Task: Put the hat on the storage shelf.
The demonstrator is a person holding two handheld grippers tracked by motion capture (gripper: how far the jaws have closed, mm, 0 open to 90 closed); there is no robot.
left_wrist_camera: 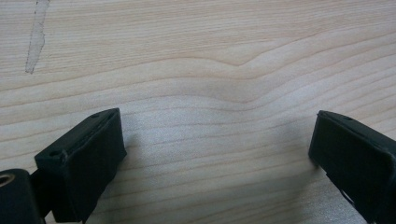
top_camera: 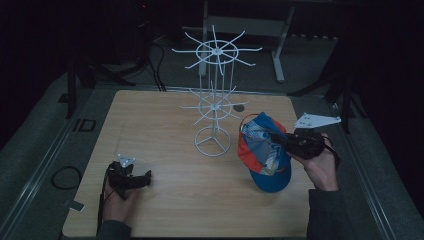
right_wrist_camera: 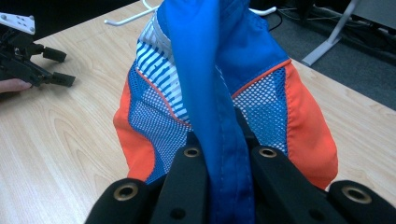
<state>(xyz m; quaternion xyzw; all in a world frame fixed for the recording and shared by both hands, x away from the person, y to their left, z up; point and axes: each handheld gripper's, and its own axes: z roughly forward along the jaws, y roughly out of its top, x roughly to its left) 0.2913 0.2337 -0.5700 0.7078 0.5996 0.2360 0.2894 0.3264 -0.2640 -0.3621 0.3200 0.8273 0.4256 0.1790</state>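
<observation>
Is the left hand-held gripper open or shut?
Open. The left hand-held gripper has its jaws standing wide apart over bare wooden table, nothing between them.

Two black tools [top_camera: 145, 176] [top_camera: 278, 138] w/ grey triangular plates, brass-ringed screw holes, dark cables; dark sleeves [top_camera: 325, 215].

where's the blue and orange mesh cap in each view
High view: the blue and orange mesh cap hangs right of centre, pinched by the right tool.
Left gripper view: not in it.
Right gripper view: centre, its blue band clamped between the jaws.
Shared landmark: the light wooden table.
</observation>
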